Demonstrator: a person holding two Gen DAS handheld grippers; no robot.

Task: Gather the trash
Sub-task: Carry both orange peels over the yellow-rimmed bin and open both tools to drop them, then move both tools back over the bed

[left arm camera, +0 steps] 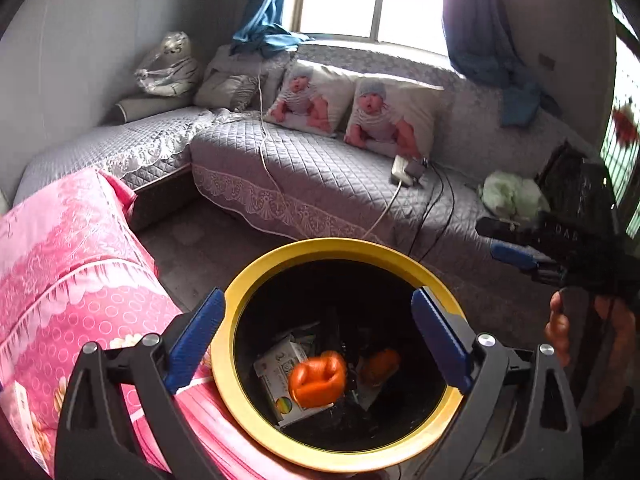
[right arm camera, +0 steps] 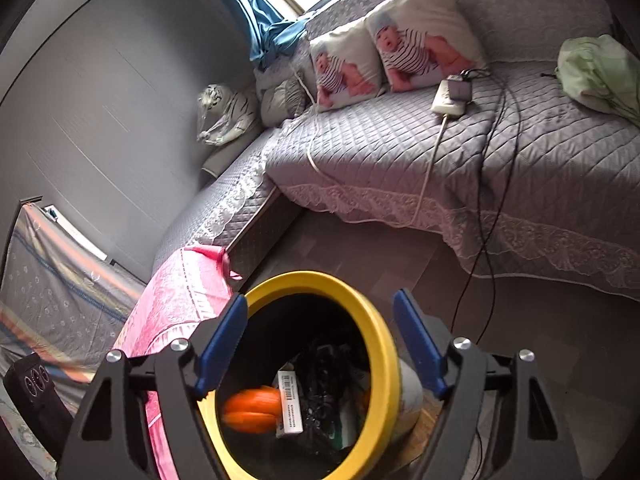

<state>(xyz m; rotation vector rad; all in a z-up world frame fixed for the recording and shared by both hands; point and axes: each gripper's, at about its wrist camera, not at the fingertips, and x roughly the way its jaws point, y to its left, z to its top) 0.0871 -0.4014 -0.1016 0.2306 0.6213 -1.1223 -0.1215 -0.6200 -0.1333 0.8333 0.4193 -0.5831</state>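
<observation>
A trash bin with a yellow rim [left arm camera: 240, 292] and a black liner stands on the floor right under both grippers; it also shows in the right wrist view [right arm camera: 384, 336]. Inside lie an orange crumpled piece [left arm camera: 318, 378], a white carton [left arm camera: 276, 364] and dark scraps. In the right wrist view the orange piece [right arm camera: 252, 410] is blurred beside a white barcoded box [right arm camera: 289, 404]. My left gripper [left arm camera: 318, 334] is open and empty above the bin mouth. My right gripper [right arm camera: 316, 344] is open and empty over the bin; it also shows at the right edge of the left wrist view [left arm camera: 512, 240].
A pink bedspread [left arm camera: 68, 280] touches the bin's left side. A grey quilted sofa [left arm camera: 320, 168] runs behind, with two baby-print cushions [left arm camera: 384, 116], a power strip [left arm camera: 404, 170] with cables trailing to the floor, and a green bundle [left arm camera: 512, 196]. Bare floor [right arm camera: 360, 248] lies between sofa and bin.
</observation>
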